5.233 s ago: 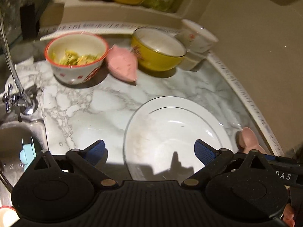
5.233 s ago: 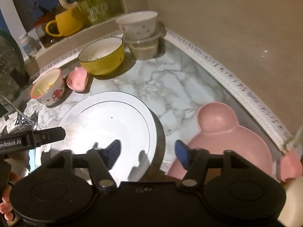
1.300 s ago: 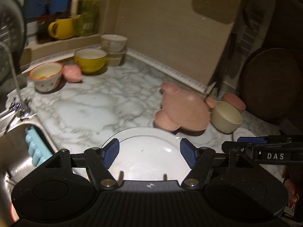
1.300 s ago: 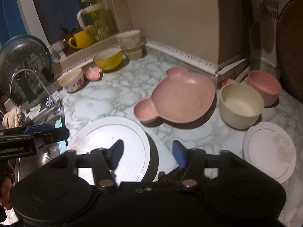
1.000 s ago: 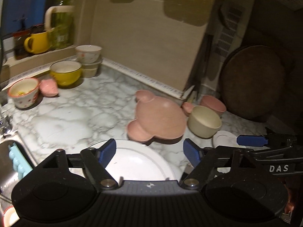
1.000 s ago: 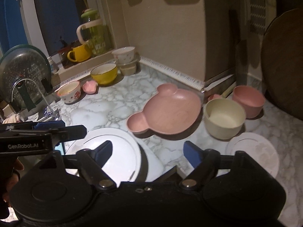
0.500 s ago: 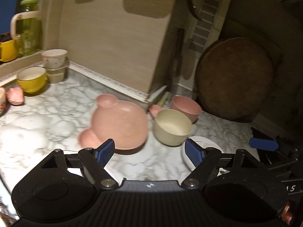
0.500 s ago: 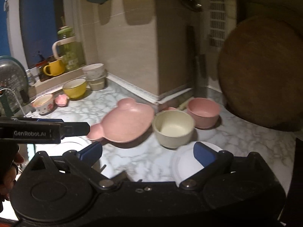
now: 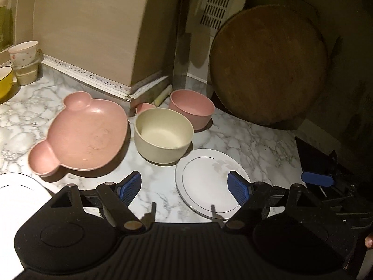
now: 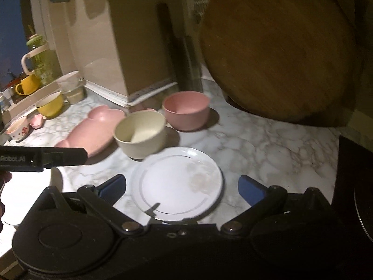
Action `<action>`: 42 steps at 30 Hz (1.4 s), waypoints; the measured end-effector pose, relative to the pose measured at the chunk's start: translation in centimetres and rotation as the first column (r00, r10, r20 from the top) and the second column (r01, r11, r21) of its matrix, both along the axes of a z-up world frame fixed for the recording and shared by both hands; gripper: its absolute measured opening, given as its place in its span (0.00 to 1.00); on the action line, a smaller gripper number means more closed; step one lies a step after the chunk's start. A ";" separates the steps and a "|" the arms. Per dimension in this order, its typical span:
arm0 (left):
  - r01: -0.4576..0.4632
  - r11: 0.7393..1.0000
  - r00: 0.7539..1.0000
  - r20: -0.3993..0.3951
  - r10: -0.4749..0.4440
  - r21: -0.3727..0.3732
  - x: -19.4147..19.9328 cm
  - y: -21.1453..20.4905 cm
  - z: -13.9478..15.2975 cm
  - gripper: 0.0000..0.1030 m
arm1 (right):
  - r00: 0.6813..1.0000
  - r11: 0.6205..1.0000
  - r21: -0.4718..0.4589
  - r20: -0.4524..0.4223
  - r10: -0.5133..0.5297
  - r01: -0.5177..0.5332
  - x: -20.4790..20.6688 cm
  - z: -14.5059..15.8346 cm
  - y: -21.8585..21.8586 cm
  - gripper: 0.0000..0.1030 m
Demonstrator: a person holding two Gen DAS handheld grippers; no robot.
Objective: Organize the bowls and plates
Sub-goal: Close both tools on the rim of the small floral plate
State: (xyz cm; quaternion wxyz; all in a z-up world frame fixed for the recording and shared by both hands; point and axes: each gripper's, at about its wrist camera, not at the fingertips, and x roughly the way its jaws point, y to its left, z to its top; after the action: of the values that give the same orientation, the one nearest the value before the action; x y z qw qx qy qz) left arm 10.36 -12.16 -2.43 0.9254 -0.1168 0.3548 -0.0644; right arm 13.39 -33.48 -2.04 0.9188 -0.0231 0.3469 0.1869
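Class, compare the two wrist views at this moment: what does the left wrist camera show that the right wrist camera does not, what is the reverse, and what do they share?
Only the left wrist view shows the bear-shaped plate's embossed inside face.

Only the right wrist view shows the yellow mug, the green pitcher and the red-rimmed bowl.

Both show the small white plate, the cream bowl, the pink bowl, the round wooden board and the yellow bowl.
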 end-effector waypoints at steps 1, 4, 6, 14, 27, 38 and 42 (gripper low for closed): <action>-0.003 1.000 1.000 -0.002 0.003 -0.002 0.2 -0.4 -0.3 0.79 | 1.000 1.000 0.000 -0.007 0.001 -0.001 0.4 -0.3 -0.4 1.00; -0.007 1.000 1.000 -0.023 0.007 -0.022 1.3 -1.3 -1.3 0.95 | 1.000 1.000 -0.002 -0.031 0.005 -0.005 1.7 -1.3 -1.5 1.00; -0.017 1.000 0.999 -0.039 0.016 -0.025 2.0 -1.7 -2.0 1.00 | 0.999 1.000 0.002 -0.049 0.004 -0.004 2.8 -2.0 -2.0 0.99; -0.020 0.999 0.990 -0.140 0.026 0.040 5.5 -3.4 -5.2 1.00 | 0.987 1.000 0.027 -0.163 -0.006 0.011 7.3 -5.2 -3.3 0.93; -0.057 0.998 0.972 -0.228 0.051 -0.018 9.1 -3.3 -7.9 0.69 | 0.963 0.997 0.071 -0.268 0.030 -0.012 11.7 -8.0 -2.8 0.52; -0.087 0.991 0.961 -0.273 0.056 -0.105 9.7 -2.2 -8.8 0.30 | 0.944 0.992 0.125 -0.326 0.039 0.002 13.1 -8.4 -3.3 0.18; -0.102 0.987 0.959 -0.276 0.064 -0.127 9.6 -1.7 -8.9 0.24 | 0.940 0.990 0.138 -0.340 0.034 0.014 13.1 -8.5 -3.6 0.12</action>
State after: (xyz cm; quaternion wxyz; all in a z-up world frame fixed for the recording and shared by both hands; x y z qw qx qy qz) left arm 19.96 -13.86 -11.34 0.8595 -0.2037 0.4675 -0.0335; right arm 26.53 -37.08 -10.51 0.8430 0.0718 0.4871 0.2164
